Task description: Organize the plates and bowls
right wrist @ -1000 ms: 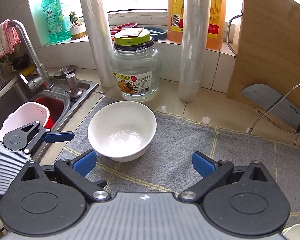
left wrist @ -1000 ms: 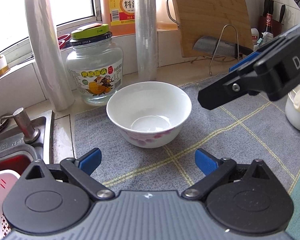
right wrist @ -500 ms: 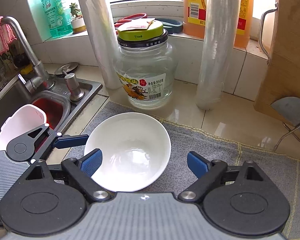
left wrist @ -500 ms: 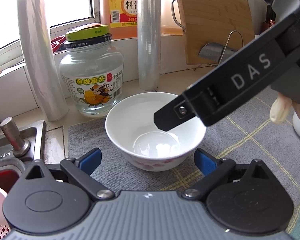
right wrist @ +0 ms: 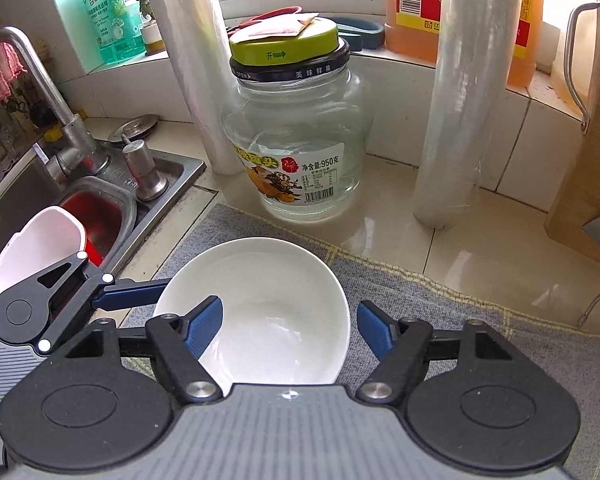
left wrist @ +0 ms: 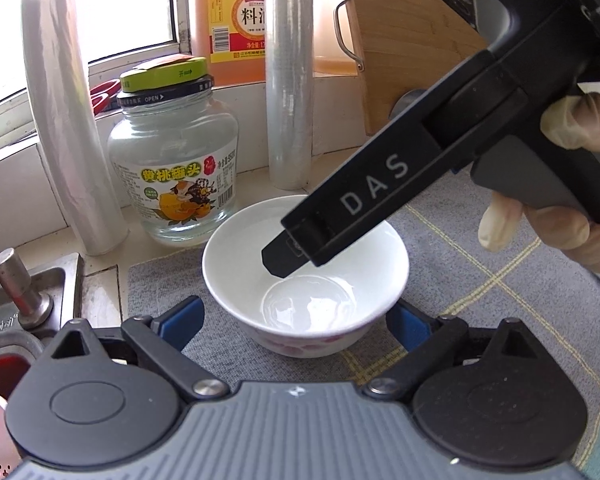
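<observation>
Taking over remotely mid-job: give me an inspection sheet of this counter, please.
Surface: grey checked mat on a tiled counter, beside a sink.
Job's things: one white bowl, upright and empty on the mat.
Clutter: glass jar, two film rolls, orange bottle, cutting board, all behind the bowl.
Grippers: right gripper closing, one finger inside the bowl, one outside its rim, pads not yet pressing; left gripper closing, open around the bowl.
Cables: nothing seen.
Surroundings: window sill with green bottle; faucet at the sink.

A glass jar point(right wrist: 300, 148) with a green lid stands between two upright rolls of cling film point(right wrist: 460, 92), near a steel sink point(right wrist: 100, 200).
</observation>
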`<state>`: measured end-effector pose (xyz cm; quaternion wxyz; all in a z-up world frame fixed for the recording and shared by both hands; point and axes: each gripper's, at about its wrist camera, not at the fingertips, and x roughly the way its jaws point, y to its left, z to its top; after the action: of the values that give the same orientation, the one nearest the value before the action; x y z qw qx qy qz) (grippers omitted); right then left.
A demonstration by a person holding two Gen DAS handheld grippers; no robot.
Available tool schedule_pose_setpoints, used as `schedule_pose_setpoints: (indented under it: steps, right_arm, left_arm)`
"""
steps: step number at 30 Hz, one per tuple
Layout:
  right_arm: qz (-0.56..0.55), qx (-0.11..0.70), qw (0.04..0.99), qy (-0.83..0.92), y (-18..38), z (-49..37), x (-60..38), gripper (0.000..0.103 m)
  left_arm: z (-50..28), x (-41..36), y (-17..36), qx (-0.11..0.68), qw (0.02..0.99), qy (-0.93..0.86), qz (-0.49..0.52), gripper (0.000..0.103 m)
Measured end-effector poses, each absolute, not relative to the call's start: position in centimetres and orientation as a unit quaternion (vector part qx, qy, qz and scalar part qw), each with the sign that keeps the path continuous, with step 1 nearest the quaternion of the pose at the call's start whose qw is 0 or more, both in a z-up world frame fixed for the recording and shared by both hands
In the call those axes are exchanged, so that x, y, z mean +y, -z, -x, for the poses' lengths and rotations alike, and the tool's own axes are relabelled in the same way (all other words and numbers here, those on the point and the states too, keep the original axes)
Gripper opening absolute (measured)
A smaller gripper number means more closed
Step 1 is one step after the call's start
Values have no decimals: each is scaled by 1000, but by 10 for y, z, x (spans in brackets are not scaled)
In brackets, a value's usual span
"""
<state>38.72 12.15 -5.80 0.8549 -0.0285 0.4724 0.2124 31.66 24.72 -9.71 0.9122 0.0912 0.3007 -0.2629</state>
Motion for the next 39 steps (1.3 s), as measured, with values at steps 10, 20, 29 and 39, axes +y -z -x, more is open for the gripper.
schedule_pose_setpoints:
  steps: [10, 20, 29, 39]
  right_arm:
    - [22, 474, 852, -223, 59, -391, 123, 70]
    - [25, 476, 850, -225, 59, -392, 123, 68]
    - [31, 475, 849, -229, 54, -386, 123, 68]
    - [29, 474, 851, -223, 43, -365, 120, 68]
  left_arm:
    - [-319, 245, 96, 296, 910, 274, -94, 94]
    - [-319, 246, 95, 293, 908, 281, -99, 93]
    - [-313, 246, 91, 292, 907, 283, -108, 92]
    - [-296, 241, 76, 308, 901, 286, -108, 92]
